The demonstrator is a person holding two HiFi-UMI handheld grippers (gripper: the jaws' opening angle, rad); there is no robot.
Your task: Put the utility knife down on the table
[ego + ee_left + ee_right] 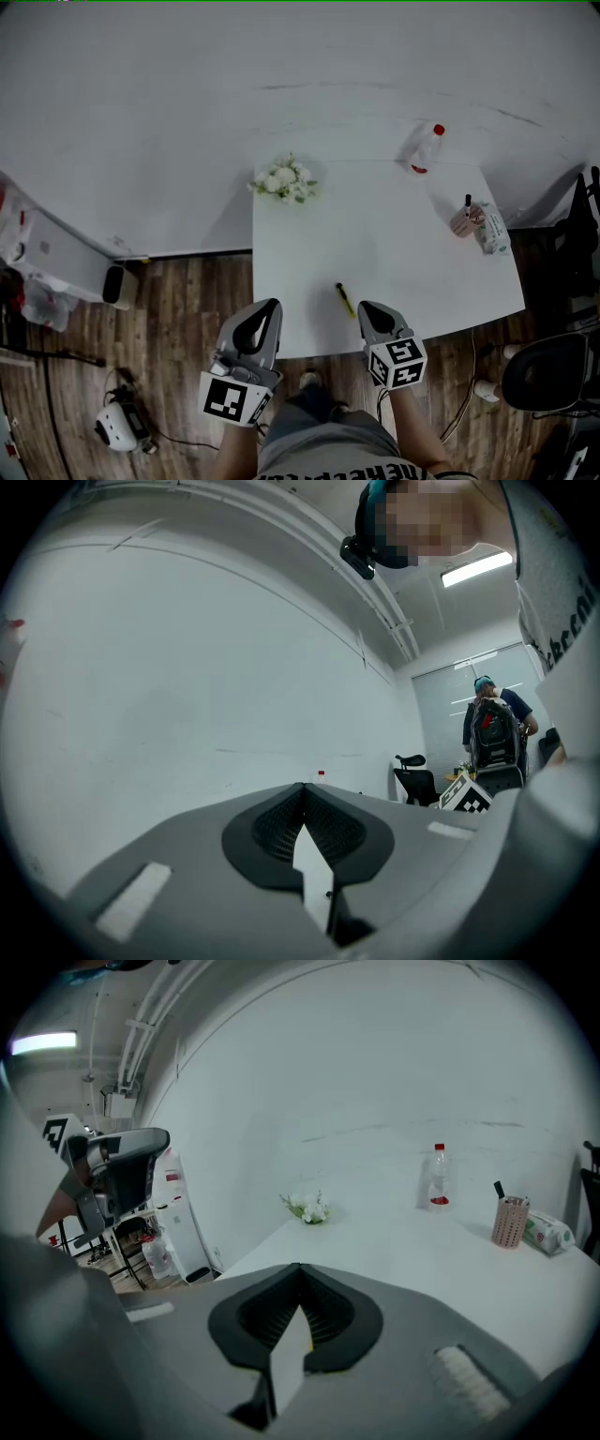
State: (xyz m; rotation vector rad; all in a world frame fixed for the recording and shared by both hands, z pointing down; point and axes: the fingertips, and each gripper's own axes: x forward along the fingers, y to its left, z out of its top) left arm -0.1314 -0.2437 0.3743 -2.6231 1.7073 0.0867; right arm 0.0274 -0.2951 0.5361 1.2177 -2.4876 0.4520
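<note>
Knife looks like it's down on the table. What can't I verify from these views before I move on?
- The utility knife: seen in the head view only, too small to tell if the blade is out.
- Right gripper view: the body of the right gripper hides the knife.
- Left gripper view: the left gripper faces the wall; knife out of frame.
- The packet: print too small to read in any view.

A white flower bunch (284,178) stands well apart from a clear red-capped bottle (427,148), a mesh pen cup (463,221) stands just beside a wrapped pack (491,232), and a black office chair (548,372) stands on the wooden floor (178,309).
</note>
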